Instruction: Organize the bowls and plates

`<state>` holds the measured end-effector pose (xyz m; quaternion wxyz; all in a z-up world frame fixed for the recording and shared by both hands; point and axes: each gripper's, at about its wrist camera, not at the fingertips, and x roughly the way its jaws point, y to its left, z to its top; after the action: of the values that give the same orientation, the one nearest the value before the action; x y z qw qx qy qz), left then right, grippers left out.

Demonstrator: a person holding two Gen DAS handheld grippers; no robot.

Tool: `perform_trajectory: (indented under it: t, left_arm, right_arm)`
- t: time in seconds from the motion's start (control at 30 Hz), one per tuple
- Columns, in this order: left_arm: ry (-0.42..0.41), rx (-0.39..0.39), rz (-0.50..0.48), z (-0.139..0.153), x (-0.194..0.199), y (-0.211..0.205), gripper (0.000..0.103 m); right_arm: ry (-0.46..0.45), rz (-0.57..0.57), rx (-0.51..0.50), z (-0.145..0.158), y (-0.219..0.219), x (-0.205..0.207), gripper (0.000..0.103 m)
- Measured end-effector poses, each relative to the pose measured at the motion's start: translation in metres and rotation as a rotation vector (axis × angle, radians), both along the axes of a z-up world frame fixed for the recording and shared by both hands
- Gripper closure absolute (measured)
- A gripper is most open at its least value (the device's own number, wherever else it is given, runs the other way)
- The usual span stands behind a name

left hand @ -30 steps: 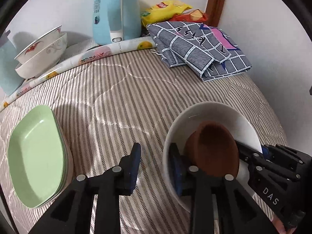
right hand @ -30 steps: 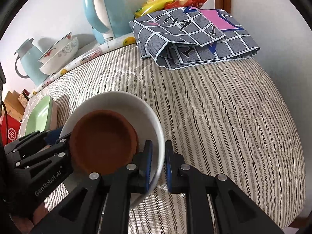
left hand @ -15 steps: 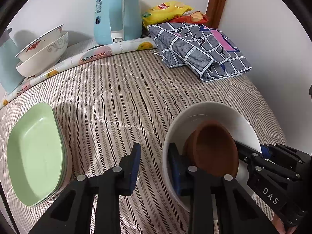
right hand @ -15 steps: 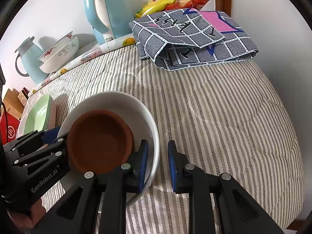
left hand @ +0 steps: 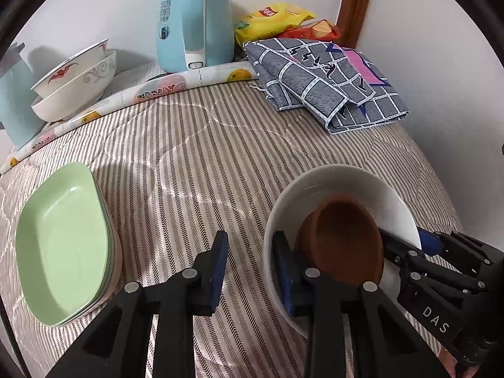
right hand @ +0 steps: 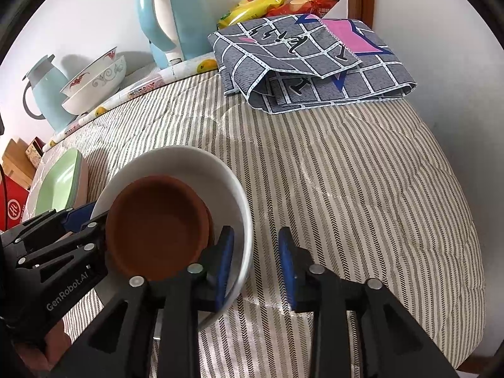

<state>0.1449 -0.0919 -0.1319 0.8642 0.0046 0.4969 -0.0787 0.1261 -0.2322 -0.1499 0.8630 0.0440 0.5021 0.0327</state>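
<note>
Right wrist view: the right tool (right hand: 255, 261) straddles the rim of the smooth white ceramic bowl (right hand: 233, 182); its jaws have just been opening and stand clear of the rim. Left tool (left hand: 247, 264) also straddles the rim, pads apart. A matte round brown bowl (right hand: 157, 226) nests inside. Both rest on the striped quilted bed (right hand: 346, 189). Green oval plates (left hand: 60, 245) lie stacked well apart.
</note>
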Motion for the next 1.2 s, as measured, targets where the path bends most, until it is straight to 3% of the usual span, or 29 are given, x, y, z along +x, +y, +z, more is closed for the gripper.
perform_trajectory:
  t: [0.13, 0.6, 0.73, 0.8, 0.93, 1.2]
  left_arm:
    - [-0.001, 0.005, 0.016, 0.003, -0.002, 0.004, 0.068]
    - [-0.047, -0.017, 0.06, 0.029, -0.02, 0.023, 0.047]
    - [-0.096, 0.007, 0.086, 0.044, -0.03, 0.033, 0.045]
    - [-0.117, 0.002, 0.099, 0.053, -0.037, 0.041, 0.035]
    - [-0.157, 0.0, 0.121, 0.069, -0.049, 0.056, 0.035]
    - [-0.24, -0.026, 0.15, 0.105, -0.081, 0.085, 0.031]
  right_arm:
    - [-0.009, -0.004, 0.012, 0.003, -0.003, -0.005, 0.062]
    - [-0.045, -0.006, -0.041, 0.02, 0.0, -0.025, 0.054]
    - [-0.073, -0.009, -0.054, 0.032, 0.004, -0.038, 0.053]
    - [-0.091, -0.012, -0.052, 0.04, 0.006, -0.045, 0.05]
    - [-0.149, -0.02, -0.063, 0.062, 0.017, -0.061, 0.039]
    - [-0.231, -0.017, -0.075, 0.104, 0.046, -0.094, 0.032]
